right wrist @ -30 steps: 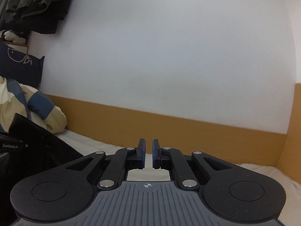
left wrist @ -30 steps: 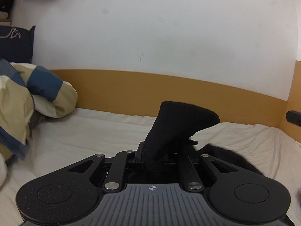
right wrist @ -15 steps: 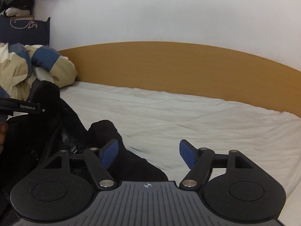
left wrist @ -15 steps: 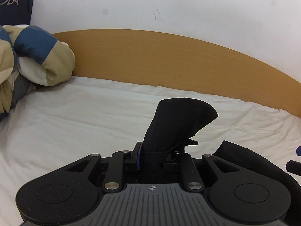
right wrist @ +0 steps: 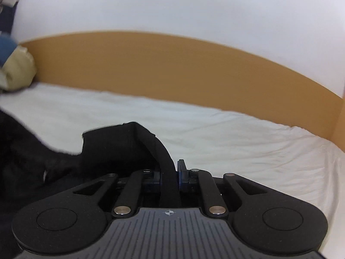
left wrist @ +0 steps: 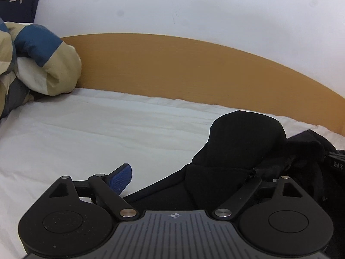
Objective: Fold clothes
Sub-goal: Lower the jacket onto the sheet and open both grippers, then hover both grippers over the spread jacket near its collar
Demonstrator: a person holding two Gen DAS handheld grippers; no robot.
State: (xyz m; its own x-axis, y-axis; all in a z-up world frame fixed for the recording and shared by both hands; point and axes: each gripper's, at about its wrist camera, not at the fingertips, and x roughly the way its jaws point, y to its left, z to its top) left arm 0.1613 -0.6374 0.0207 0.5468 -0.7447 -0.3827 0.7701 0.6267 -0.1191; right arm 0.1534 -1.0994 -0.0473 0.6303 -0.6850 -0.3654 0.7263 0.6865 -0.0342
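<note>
A black garment (left wrist: pixel 245 142) lies bunched on the white bed sheet (left wrist: pixel 86 133) at the right of the left wrist view. My left gripper (left wrist: pixel 189 176) is open. Its blue left pad (left wrist: pixel 121 177) is bare, and the cloth hides the right finger. In the right wrist view a fold of the same black garment (right wrist: pixel 120 146) rises from between the fingers. My right gripper (right wrist: pixel 170 178) is shut on that fold, low over the sheet (right wrist: pixel 248 142). The rest of the garment trails off to the left.
A wooden bed board (left wrist: pixel 194 69) runs along the white wall behind the mattress. A beige and blue duvet (left wrist: pixel 43 64) is piled at the left, with a navy pillow (left wrist: pixel 19 6) above it. Part of the other gripper's body (left wrist: pixel 336 166) shows at the right edge.
My left gripper has opened and let go of the black cloth, which has slumped to the right. My right gripper has gone from open to shut on a fold of it. Both have dropped lower.
</note>
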